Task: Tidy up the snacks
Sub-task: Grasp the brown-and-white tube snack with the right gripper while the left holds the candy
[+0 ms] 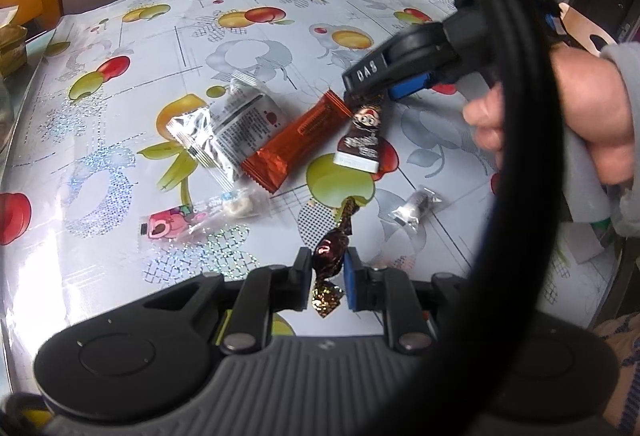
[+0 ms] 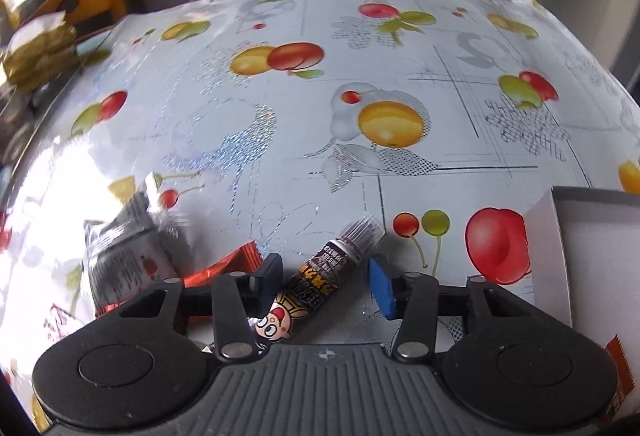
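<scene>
- Brown bar (image 2: 316, 284) lies flat on the table (image 2: 304, 140), long axis slanting away rightward, cartoon-face end nearest.
- Right gripper (image 2: 324, 278) straddles it, pads not touching.
- Left gripper (image 1: 329, 276) pinches a brown candy (image 1: 329, 256).

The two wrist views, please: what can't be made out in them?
- White cardboard box: right wrist view, cut off by the frame edge; contents unseen.
- Silver foil packet: right wrist view, blurred; print unreadable.
- Table's near right part: left wrist view, hidden behind a black cable.
</scene>
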Tool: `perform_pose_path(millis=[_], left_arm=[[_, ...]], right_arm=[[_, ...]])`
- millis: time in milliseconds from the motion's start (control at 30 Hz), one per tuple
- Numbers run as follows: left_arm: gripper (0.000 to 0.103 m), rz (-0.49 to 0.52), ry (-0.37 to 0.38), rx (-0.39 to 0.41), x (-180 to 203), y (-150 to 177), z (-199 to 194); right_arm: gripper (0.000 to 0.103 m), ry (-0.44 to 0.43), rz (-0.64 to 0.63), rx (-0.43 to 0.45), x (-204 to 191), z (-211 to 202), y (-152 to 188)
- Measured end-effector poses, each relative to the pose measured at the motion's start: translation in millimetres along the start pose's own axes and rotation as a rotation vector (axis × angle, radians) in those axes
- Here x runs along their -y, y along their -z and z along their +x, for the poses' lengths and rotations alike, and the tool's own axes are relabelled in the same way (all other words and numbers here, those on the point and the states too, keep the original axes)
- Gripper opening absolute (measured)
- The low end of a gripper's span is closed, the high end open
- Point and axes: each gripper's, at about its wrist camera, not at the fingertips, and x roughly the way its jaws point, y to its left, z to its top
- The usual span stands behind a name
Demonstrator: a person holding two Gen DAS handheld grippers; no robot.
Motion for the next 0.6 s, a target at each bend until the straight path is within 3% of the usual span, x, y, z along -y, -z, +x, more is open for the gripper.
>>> perform_pose_path(millis=[500,600], left_arm=[[0.013,-0.023,-0.004,0.009,0.1,-0.7,-0.5],[0.013,-0.016,0.001,0.009,3.4,-1.5,0.3]], right_arm=[[0.037,-0.080,-0.235,-0.030,4.5,-15.9,21.7],[0.038,-0.074,-0.233,-0.049,5.4,-18.9,24.9]])
